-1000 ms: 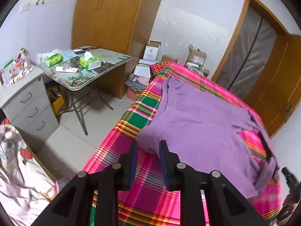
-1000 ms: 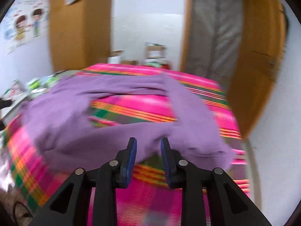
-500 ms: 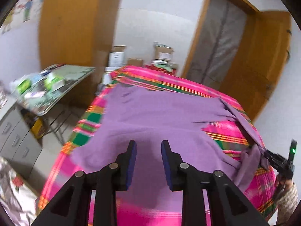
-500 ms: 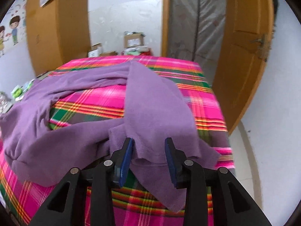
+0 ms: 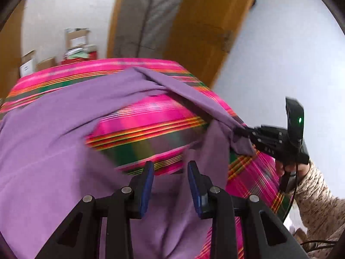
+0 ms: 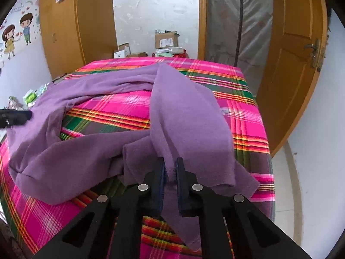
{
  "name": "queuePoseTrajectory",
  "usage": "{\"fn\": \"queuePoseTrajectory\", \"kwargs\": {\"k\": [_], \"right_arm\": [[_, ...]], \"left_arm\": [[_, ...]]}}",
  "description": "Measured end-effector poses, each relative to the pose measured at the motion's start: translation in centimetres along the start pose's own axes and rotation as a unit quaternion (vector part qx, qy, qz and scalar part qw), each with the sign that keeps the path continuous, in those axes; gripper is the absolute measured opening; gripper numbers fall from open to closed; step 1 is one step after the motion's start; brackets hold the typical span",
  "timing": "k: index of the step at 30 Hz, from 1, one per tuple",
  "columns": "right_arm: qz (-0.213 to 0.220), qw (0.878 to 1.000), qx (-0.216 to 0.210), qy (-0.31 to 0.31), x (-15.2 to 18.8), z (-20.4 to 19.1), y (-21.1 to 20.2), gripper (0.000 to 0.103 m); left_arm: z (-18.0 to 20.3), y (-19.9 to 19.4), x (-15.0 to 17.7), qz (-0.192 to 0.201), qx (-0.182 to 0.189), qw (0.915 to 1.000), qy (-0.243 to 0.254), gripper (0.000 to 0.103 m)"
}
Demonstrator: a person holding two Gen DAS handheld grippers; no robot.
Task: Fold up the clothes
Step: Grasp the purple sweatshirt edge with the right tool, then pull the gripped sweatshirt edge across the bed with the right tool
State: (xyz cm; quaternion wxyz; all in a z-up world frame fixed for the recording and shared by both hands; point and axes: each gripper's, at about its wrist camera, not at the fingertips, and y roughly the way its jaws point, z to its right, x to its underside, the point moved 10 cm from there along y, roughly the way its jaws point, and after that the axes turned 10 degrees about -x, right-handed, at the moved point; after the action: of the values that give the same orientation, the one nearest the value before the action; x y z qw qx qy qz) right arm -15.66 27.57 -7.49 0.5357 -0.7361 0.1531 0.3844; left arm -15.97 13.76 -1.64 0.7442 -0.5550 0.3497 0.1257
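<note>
Plaid bed [image 6: 241, 116] carries purple garment [image 6: 185, 116], spread rumpled. Your right hand-held gripper [image 6: 170, 168] closing, pinching sleeve fold, likely to draw it inward. Left hand-held gripper [image 5: 170, 183] opening above garment, pads clear of cloth.

My left wrist camera looked steeply down, close over the purple garment [image 5: 54, 151], facing the doorway [image 5: 142, 21]. My right wrist camera faced the same doorway [image 6: 237, 26]. Both shared the plaid bedspread [image 6: 120, 108].
</note>
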Motion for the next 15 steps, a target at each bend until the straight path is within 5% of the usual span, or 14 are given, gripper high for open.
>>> {"fn": "queuePoseTrajectory", "kwargs": {"k": [6, 15], "right_arm": [[0.023, 1.000, 0.000, 0.008, -1.8, 1.6, -1.2, 0.006], [0.056, 0.996, 0.076, 0.007, -5.5, 7.4, -2.1, 0.006]], "left_arm": [[3.5, 2.9, -0.3, -0.019, 0.026, 0.9990, 0.031, 0.033], [4.6, 5.0, 0.7, -0.042, 0.033, 0.9975, 0.045, 0.033]]}}
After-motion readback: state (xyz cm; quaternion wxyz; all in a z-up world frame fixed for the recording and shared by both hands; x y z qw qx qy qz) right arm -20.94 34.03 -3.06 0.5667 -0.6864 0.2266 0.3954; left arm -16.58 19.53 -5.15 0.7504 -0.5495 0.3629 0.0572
